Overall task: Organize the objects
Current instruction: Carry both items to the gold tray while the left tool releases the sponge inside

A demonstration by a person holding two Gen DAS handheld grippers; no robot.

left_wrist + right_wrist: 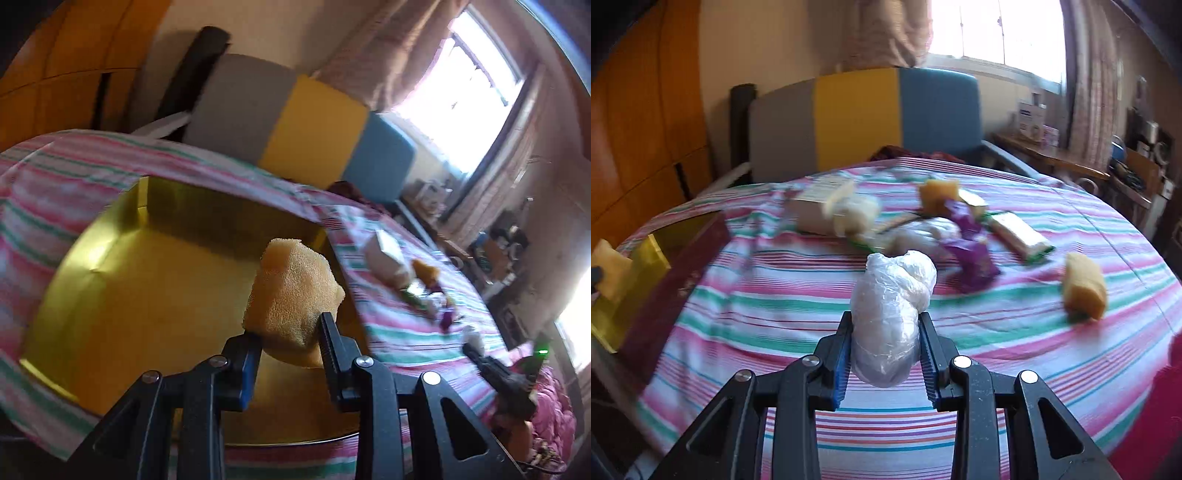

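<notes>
Both grippers closed on soft items above the striped bed.

Left wrist view: the left gripper (291,341) pinches a yellow sponge (293,295) between its fingers, over the open yellow box (147,280) lying beyond them. Right wrist view: the right gripper (886,350) clamps a crumpled clear plastic bag (892,314); ahead lie blurred items, perhaps wrappers (967,247), with another sponge (1084,291) to the right of the fingers.

Striped bed (960,332) carries yellow-lined box (646,266), carton (816,210), sponges (1084,291), purple wrappers (971,254), wrapped bars (1019,232).
</notes>
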